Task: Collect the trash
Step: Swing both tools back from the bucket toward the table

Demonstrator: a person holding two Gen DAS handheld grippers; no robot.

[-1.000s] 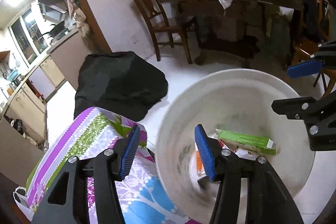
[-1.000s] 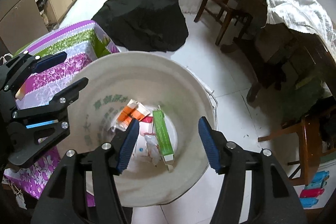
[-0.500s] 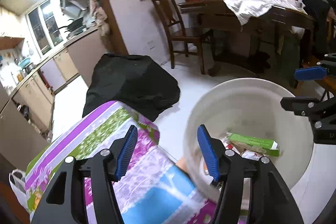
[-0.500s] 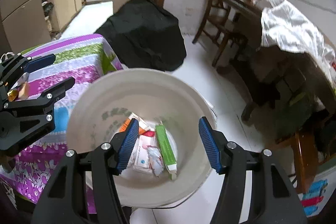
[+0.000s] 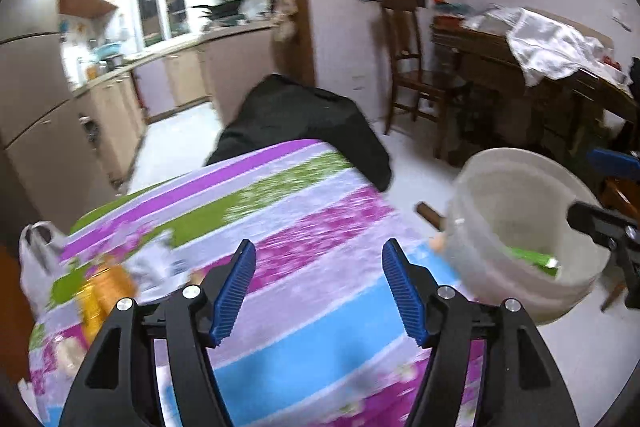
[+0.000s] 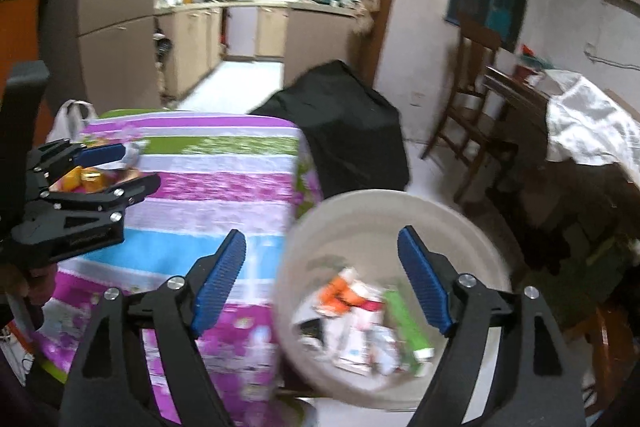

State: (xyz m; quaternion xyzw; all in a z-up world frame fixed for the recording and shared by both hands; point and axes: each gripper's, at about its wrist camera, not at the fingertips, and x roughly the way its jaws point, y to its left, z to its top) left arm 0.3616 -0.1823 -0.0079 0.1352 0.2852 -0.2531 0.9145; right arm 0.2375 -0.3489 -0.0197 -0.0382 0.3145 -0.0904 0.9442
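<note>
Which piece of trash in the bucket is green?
The long narrow box lying at the right side of the white bucket; the other trash there is orange, pink and white.

White bucket (image 6: 400, 211) upright on floor beside table, wrappers (image 6: 360, 323) and green box (image 6: 406, 323) inside (blurred)

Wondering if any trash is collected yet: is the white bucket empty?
Not empty. The white bucket holds a green box and other wrappers at its bottom.
</note>
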